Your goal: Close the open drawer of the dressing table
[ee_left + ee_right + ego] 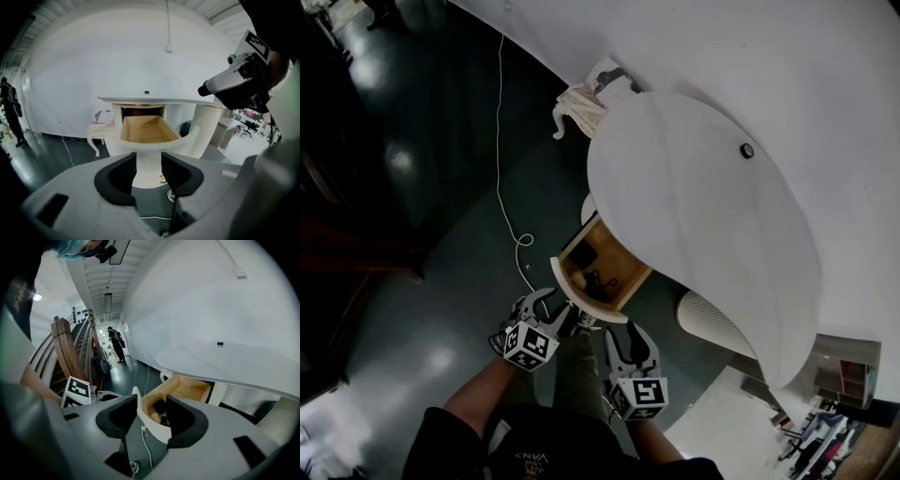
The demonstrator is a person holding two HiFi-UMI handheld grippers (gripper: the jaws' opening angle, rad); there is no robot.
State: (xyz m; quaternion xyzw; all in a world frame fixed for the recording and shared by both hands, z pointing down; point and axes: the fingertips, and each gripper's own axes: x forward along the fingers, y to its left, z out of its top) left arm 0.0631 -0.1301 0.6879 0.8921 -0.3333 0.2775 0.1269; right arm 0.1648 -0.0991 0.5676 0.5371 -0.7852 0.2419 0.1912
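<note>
The white dressing table (703,216) has its drawer (602,265) pulled out, showing a wooden inside with dark items near the curved white front. My left gripper (562,307) is just short of that front at its left, and my right gripper (622,334) is just below its right end. In the left gripper view the drawer (147,129) lies straight ahead and the left gripper (148,171) is open, with the white front showing through the gap. In the right gripper view the right gripper (152,416) is also open, with the drawer's (185,389) front corner seen between its pads.
A small white stool with curved legs (579,111) stands beyond the table, and a thin white cable (501,141) runs across the dark floor. A ribbed white pedestal (712,323) sits right of the drawer. A person (10,110) stands far off. Wooden stairs (65,352) rise at the left.
</note>
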